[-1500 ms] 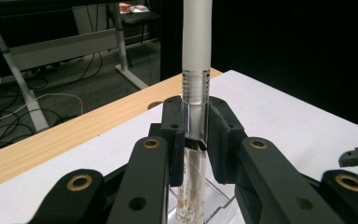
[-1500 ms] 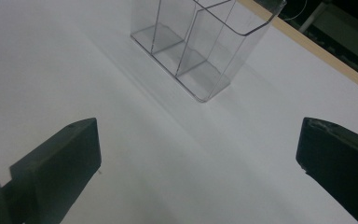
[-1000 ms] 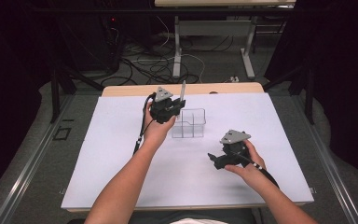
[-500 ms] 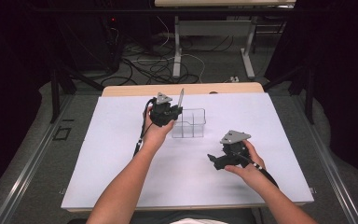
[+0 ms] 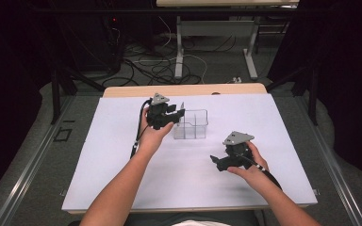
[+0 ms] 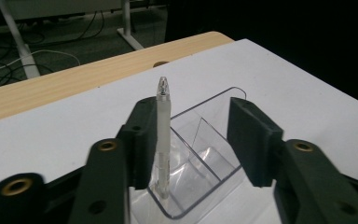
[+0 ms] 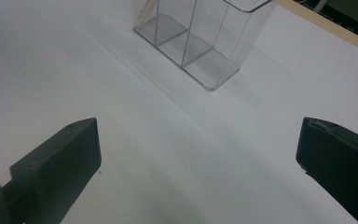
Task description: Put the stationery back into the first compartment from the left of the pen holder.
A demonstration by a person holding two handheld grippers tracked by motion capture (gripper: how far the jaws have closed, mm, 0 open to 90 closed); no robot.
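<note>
My left gripper [image 6: 200,144] has just been opening; the clear pen [image 6: 163,140] stands between its jaws in the organizer's [image 6: 214,158] near compartment. Light, stiff, slippery: pinch mid-barrel. Right gripper [image 7: 198,168] spread.

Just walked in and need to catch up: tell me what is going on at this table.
A person works at a white-covered table with a gripper in each hand. The left gripper is at a clear divided organizer, where a clear pen stands upright in an end compartment. Its jaws have just been opening: the pen leans beside one pad, the other stands well clear, so the pen looks released. The right gripper rests open over bare table nearer the person, holding nothing.
</note>
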